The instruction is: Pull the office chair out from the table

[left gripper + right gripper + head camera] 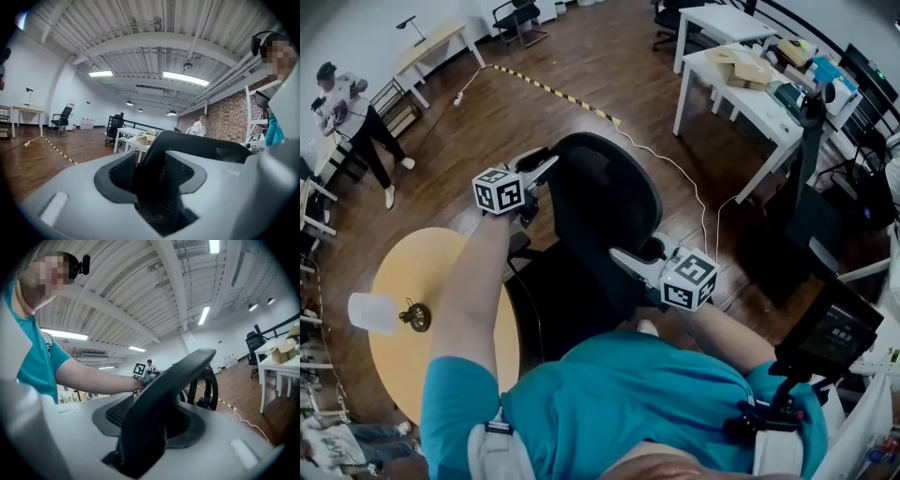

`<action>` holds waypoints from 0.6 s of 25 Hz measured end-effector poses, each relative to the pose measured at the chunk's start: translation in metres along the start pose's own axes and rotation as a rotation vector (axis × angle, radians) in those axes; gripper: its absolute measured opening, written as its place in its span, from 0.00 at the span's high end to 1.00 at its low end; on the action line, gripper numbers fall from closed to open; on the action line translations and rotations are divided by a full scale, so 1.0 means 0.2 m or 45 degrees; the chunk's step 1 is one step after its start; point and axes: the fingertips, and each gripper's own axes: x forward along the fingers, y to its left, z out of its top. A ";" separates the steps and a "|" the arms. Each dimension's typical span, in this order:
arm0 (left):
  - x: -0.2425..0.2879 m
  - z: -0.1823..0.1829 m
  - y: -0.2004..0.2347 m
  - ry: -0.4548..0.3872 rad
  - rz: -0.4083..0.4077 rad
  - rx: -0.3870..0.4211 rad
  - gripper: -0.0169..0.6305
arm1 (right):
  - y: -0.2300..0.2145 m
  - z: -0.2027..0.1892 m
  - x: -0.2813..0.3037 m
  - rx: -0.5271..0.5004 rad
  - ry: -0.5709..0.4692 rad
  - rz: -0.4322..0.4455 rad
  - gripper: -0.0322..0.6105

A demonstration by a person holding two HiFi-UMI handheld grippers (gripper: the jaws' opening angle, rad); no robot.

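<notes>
Two tools, left tool [542,166] and right tool [626,260], are clamped on the backrest of the office chair [600,211] just beside the round worktop [398,272]; pull-out is judged in hand, steady backward drag needed next.

Two hand-held grippers [546,167] [623,256], one nearby office chair [605,206], one round table [398,277].
</notes>
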 end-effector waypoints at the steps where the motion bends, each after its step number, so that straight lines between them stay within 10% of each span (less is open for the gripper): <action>1: 0.05 0.00 -0.01 0.005 0.011 -0.001 0.70 | -0.04 0.01 -0.02 0.006 0.002 0.000 0.64; 15: 0.50 0.06 0.03 0.079 0.117 0.007 0.72 | -0.49 0.09 -0.19 0.043 0.041 -0.004 0.65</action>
